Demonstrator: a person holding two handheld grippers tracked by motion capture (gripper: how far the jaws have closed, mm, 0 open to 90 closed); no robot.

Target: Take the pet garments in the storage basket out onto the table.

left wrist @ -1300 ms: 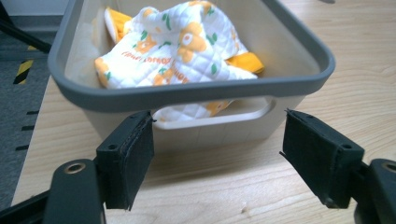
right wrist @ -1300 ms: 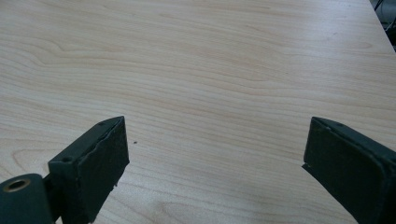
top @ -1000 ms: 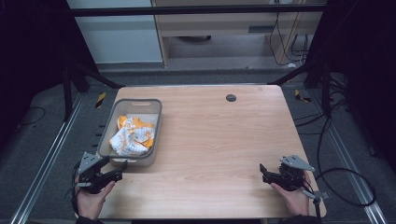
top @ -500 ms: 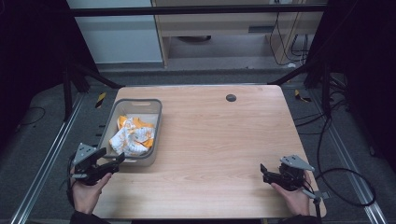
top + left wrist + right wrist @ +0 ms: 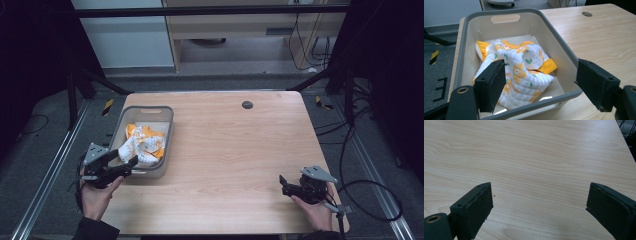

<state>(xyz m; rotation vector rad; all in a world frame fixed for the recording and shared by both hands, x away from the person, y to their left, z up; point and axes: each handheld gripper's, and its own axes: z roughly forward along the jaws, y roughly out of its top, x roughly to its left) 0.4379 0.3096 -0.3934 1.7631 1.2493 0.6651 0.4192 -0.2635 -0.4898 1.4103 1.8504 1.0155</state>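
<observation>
A grey plastic bin (image 5: 165, 122) (image 5: 560, 53) stands on the left part of the wooden table. Inside lies a crumpled quilted cloth (image 5: 142, 145) (image 5: 522, 72), white and orange with a printed pattern. My left gripper (image 5: 131, 162) (image 5: 541, 91) is open, raised over the bin's near rim and pointing at the cloth, with nothing between its jaws. My right gripper (image 5: 283, 184) (image 5: 539, 210) rests low over the table's near right corner, open wide and holding nothing, with bare wood ahead of it.
The wooden table (image 5: 235, 145) has a small dark round hole (image 5: 247, 104) (image 5: 587, 14) near its far edge. Dark floor, metal rails and cables surround the table. A cabinet stands beyond it.
My left gripper has lifted from the table's near left edge and moved forward over the bin's near rim. The right gripper has stayed where it was.
</observation>
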